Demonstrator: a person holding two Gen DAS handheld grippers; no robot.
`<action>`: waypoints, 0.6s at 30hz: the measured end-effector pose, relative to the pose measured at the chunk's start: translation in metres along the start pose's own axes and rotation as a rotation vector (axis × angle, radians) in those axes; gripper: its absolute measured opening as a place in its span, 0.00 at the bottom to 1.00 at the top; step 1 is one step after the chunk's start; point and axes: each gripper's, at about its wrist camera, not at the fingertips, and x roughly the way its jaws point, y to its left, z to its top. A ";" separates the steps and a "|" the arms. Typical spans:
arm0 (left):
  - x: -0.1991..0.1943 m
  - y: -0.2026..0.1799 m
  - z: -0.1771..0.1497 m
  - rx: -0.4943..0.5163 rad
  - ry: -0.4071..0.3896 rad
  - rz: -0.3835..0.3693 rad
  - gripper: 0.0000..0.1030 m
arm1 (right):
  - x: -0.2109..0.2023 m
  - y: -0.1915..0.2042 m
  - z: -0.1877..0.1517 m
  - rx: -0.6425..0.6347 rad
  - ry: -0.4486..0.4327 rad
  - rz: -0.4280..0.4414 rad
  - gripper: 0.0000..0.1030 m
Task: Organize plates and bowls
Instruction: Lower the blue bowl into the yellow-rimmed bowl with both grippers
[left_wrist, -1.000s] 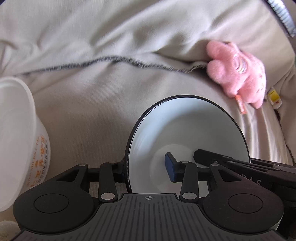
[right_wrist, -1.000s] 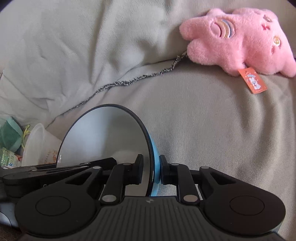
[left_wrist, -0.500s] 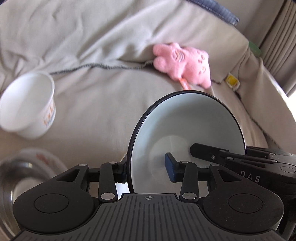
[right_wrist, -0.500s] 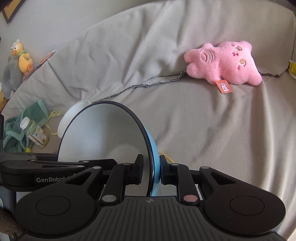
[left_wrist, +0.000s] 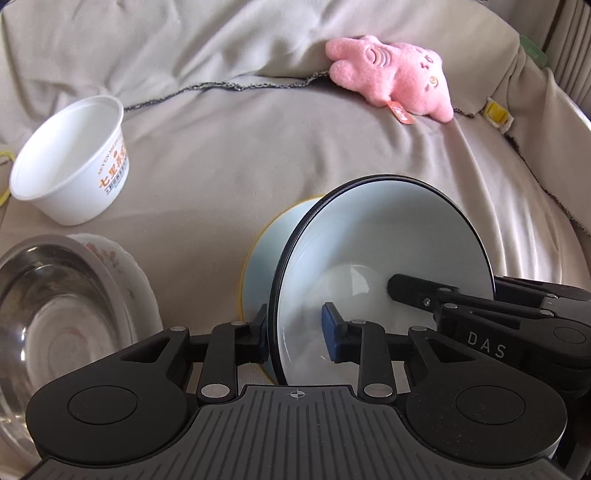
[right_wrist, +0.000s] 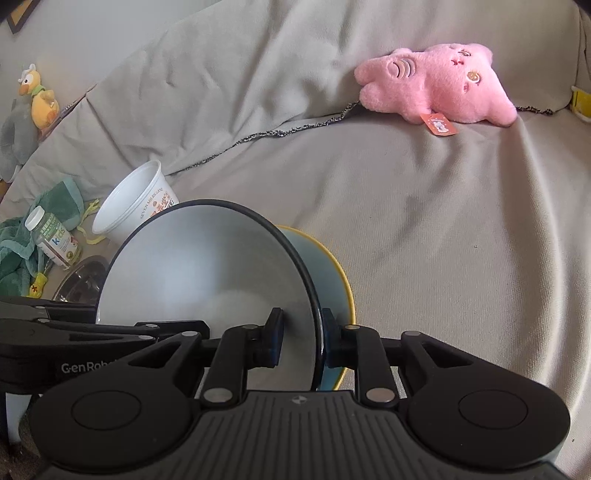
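Left wrist view: a pale blue ceramic bowl with a black rim (left_wrist: 380, 254) is seen held on edge, its opening turned toward the right. The left gripper (left_wrist: 295, 334) is clamped on the bowl's rim, one finger outside the wall and the blue-padded finger (left_wrist: 332, 332) inside. The right gripper (left_wrist: 417, 293) enters from the right edge and is closed on the opposite part of the same rim. Behind the held bowl, touching or just beside its outer wall, a light blue plate with a yellow edge (left_wrist: 266, 258) is visible; whether it is nested against the bowl or merely behind it cannot be told. At lower left a shiny stainless steel bowl (left_wrist: 44, 314) is seated in a white dish with a floral pattern (left_wrist: 122, 266). Further back on the left a white plastic tub with orange lettering (left_wrist: 74, 158) is tilted on the beige sofa cover (left_wrist: 240, 155). A pink plush toy (left_wrist: 395, 77) lies at the crease of the backrest.

In the right wrist view, the right gripper (right_wrist: 301, 341) is shown pinching the bowl's rim (right_wrist: 207, 280), with the left gripper (right_wrist: 177, 330) reaching in from the left. The yellow-edged plate (right_wrist: 332, 280) sits against the bowl's right side. A small vitamin bottle with a white cap (right_wrist: 53, 236) rests on a green cloth (right_wrist: 14, 251) at far left, and a yellow and grey stuffed bird (right_wrist: 33, 99) is perched by the sofa's edge.
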 end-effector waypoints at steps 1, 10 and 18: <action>0.001 -0.002 0.001 0.003 0.005 0.004 0.32 | 0.000 0.000 -0.001 -0.002 -0.007 -0.001 0.20; -0.007 0.001 0.010 -0.013 -0.004 0.032 0.30 | -0.003 -0.006 0.002 0.011 -0.024 0.033 0.20; -0.028 -0.002 0.009 0.053 -0.089 0.087 0.30 | -0.017 0.002 0.007 -0.045 -0.076 -0.020 0.22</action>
